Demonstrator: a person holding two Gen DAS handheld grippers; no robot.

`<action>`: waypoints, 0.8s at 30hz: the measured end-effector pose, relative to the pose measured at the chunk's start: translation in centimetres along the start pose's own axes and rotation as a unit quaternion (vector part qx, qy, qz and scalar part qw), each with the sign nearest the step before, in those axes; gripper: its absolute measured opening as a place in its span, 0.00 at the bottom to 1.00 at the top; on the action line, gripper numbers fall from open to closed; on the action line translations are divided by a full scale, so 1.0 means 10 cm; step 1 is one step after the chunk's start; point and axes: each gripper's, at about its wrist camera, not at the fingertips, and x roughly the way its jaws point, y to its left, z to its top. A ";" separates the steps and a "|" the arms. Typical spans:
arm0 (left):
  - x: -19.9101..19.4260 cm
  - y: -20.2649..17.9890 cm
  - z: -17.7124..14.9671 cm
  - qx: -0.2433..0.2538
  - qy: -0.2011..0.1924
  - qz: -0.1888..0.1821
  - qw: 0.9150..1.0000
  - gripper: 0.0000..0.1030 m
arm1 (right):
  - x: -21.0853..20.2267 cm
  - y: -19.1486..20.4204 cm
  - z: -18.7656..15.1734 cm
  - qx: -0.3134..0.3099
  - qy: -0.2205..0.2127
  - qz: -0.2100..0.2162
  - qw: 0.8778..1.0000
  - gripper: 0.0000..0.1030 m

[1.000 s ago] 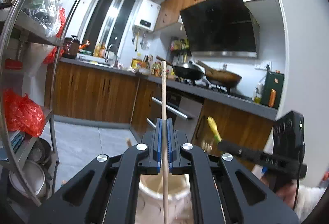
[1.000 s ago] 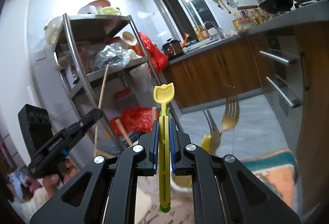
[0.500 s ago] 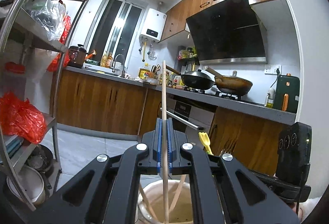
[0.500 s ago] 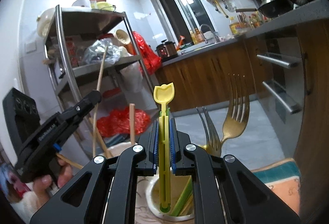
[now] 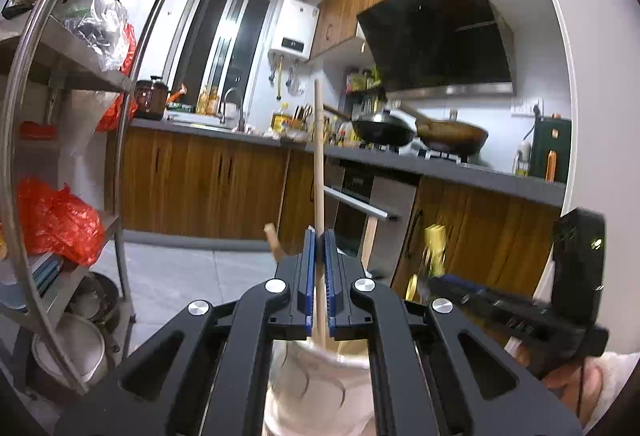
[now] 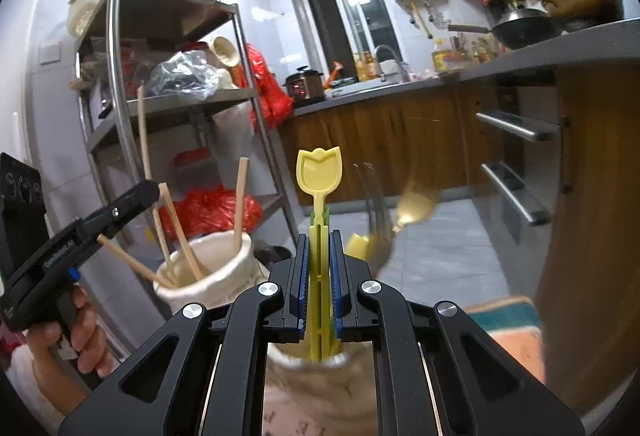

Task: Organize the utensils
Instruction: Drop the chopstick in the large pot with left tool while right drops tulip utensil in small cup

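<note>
My left gripper (image 5: pixel 318 264) is shut on a wooden chopstick (image 5: pixel 319 164) that stands upright, its lower end inside a cream holder (image 5: pixel 320 388) below the jaws. Other wooden sticks (image 5: pixel 370 236) lean in that holder. My right gripper (image 6: pixel 319 268) is shut on a yellow plastic spoon (image 6: pixel 319 172), bowl up, its lower end in a second cream holder (image 6: pixel 320 388). A blurred gold fork (image 6: pixel 404 216) stands beside it. The right wrist view shows the left gripper (image 6: pixel 136 196) over the chopstick holder (image 6: pixel 212 272).
A metal shelf rack (image 5: pixel 60 116) with red bags (image 5: pixel 56 220) and pots stands on the left. Wooden cabinets (image 5: pixel 208 188) and a grey counter (image 5: pixel 440 164) with woks run across the back. A grey tiled floor (image 6: pixel 440 248) lies below, with a patterned mat (image 6: pixel 516 328) near the cabinet.
Both grippers have dropped lower over their holders, chopstick and spoon going deeper in. The views have tilted and the fork now blurs. Both stay shut.
</note>
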 end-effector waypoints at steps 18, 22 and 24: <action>-0.08 -0.05 -0.24 0.024 0.062 0.018 0.998 0.04 | -0.07 -0.08 -0.25 -0.002 0.023 -0.028 0.999 0.11; -0.09 -0.06 -0.25 0.031 0.061 0.019 0.997 0.04 | -0.07 -0.10 -0.25 0.003 0.025 -0.027 0.999 0.11; -0.09 -0.08 -0.24 0.032 0.061 0.018 0.997 0.05 | -0.07 -0.10 -0.25 0.003 0.025 -0.027 0.999 0.11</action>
